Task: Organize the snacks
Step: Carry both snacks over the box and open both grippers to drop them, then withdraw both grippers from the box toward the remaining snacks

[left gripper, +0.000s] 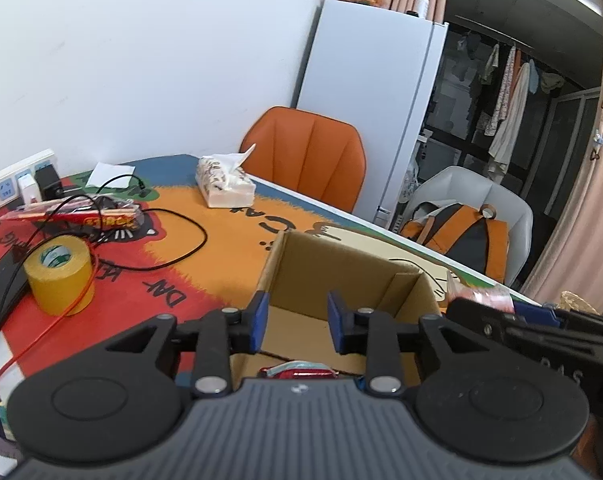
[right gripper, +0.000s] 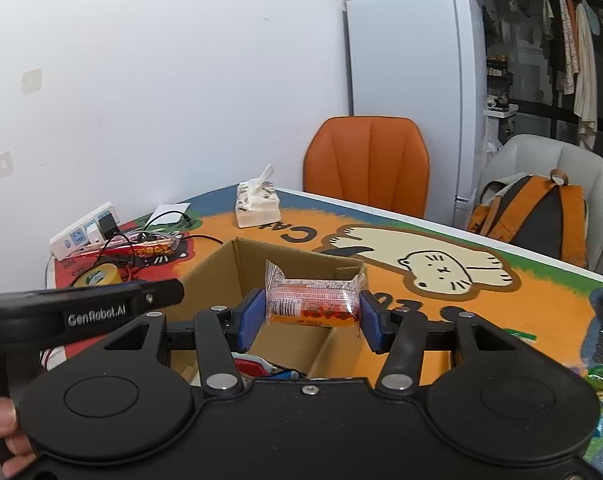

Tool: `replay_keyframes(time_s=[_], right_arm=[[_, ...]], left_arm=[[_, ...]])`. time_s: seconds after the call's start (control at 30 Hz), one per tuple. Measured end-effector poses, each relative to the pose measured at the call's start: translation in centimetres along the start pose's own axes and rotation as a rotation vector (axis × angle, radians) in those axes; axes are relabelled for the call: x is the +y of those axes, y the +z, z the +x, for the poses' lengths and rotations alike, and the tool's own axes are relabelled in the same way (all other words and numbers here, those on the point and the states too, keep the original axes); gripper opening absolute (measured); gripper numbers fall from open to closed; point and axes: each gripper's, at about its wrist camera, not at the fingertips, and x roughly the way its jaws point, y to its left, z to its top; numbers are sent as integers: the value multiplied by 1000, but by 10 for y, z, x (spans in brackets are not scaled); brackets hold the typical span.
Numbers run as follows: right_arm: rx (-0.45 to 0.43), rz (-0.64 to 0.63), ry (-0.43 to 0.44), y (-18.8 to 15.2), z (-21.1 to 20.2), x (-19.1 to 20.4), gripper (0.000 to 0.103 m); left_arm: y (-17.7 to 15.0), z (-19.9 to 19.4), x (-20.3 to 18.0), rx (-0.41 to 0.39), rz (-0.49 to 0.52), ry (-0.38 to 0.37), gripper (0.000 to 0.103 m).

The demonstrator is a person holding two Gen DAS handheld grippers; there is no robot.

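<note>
An open cardboard box (left gripper: pixel 301 264) (right gripper: pixel 245 256) with a divider stands on the colourful table mat. My right gripper (right gripper: pixel 310 316) is shut on an orange and clear snack packet (right gripper: pixel 313 300) and holds it above the box. My left gripper (left gripper: pixel 297 322) is open and empty over the box's near left part. A red and white snack (left gripper: pixel 297 372) lies in the box below it; packets also show in the right wrist view (right gripper: pixel 253 364). A red snack pack (left gripper: pixel 89 218) (right gripper: pixel 149 250) lies on the mat by the power strip.
A yellow tape roll (left gripper: pixel 59 276), black and red cables (left gripper: pixel 181 256), a tissue pack (left gripper: pixel 225 184) and a power strip (right gripper: pixel 81 232) are on the table. An orange chair (right gripper: pixel 367 164), a white fridge (right gripper: pixel 413 92) and a grey chair with a backpack (right gripper: pixel 537 216) stand behind.
</note>
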Motion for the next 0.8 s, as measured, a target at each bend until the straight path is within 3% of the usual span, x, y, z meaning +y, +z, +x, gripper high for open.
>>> replay_keyframes(time_s=[0.1, 0.23, 0.37, 0.63, 0.8], right_arm=[[-7, 1, 25, 4, 3, 2, 52], [-14, 1, 19, 6, 2, 2, 57], [-11, 15, 24, 3, -6, -3, 58], [3, 68, -10, -12, -26, -21, 63], [4, 77, -28, -21, -40, -29, 68]], left_arm=[[0, -2, 2, 3, -9, 5, 35], [-1, -5, 3, -1, -15, 13, 50], [-3, -8, 2, -8, -13, 12, 56], [-12, -16, -7, -13, 2, 14, 82], [-17, -21, -13, -10, 6, 9, 88]])
